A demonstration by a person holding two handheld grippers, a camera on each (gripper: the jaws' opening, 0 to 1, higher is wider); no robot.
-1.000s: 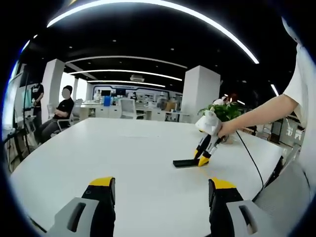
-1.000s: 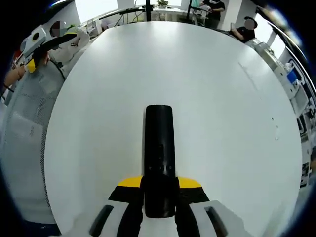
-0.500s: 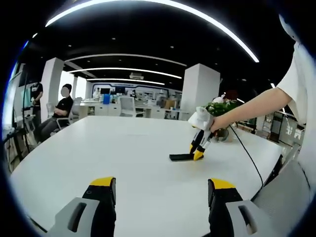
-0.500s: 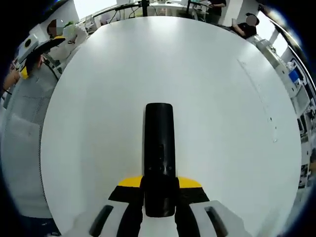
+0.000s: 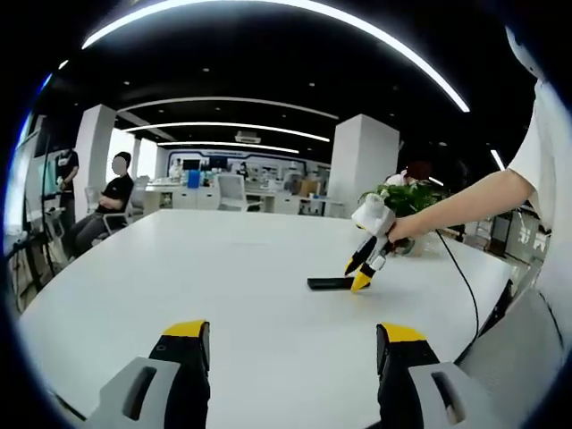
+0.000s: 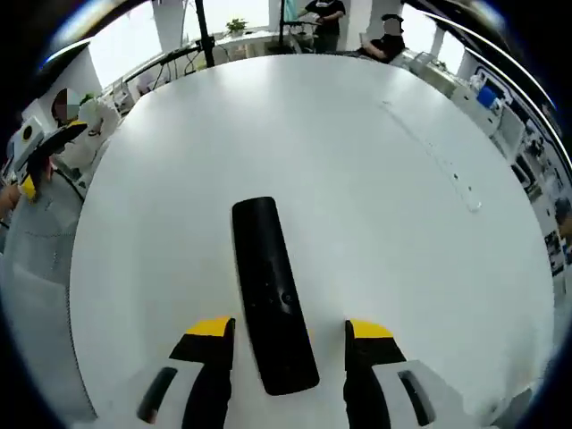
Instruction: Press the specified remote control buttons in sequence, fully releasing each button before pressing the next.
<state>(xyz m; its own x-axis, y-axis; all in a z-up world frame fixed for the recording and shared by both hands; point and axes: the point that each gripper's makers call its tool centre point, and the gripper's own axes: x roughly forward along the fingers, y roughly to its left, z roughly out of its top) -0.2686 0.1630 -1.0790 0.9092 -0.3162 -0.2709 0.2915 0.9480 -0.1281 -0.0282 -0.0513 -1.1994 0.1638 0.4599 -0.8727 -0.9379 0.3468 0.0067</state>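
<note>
One black remote point(image 6: 272, 298) lies flat on the white table point(image 6: 375, 197), right between the right gripper point(image 6: 289, 332)'s spread jaws, gripping nothing, probably lined up to poke a button. The left gripper point(image 5: 292, 338) hangs well back, open and empty, I'd guess for an unblocked view.
</note>
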